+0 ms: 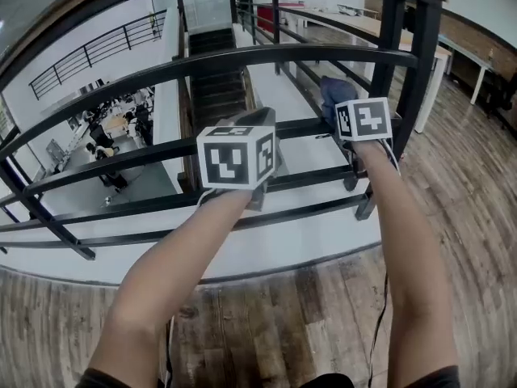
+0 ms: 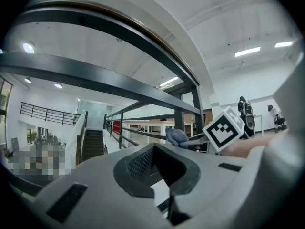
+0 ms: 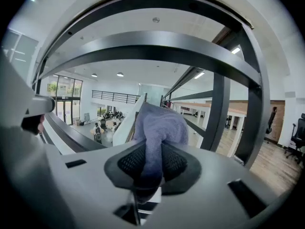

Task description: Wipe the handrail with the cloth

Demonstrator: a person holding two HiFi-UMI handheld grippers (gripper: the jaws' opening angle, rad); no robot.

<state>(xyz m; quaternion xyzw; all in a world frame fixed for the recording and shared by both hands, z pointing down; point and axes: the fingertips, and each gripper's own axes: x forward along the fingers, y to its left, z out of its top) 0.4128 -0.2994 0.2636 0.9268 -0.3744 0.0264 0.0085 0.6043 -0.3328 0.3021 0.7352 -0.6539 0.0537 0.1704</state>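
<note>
Two handheld grippers are being held out over a wooden floor [image 1: 283, 314] towards the black handrail [image 1: 242, 59], one at the end of each bare forearm. The left gripper [image 1: 252, 128] is being held in front of the lower bars, with its marker cube [image 1: 237, 157] facing the head camera. In the left gripper view, the jaws of the left gripper [image 2: 159, 163] are being shown spread apart, with nothing between their dark ribbed pads [image 2: 140, 163]. The right gripper [image 1: 339, 107] is being held further forward and to the right, beside the upright post [image 1: 420, 63]. A blue-grey cloth [image 1: 335, 90] is being carried at its tip, between two of the horizontal bars. In the right gripper view, the jaws of the right gripper [image 3: 152, 163] are being pressed onto the cloth [image 3: 159, 128], which is being pinched at its lower fold while the rest is bunching up above the pads. The curved bars of the handrail [image 3: 143, 44] are being seen just beyond it; whether cloth and metal are touching cannot be told. From the left gripper view, the cloth [image 2: 177, 136] is being seen level with a lower bar, next to the right cube [image 2: 224, 129]. A staircase [image 1: 214, 79] is being seen through the bars
</note>
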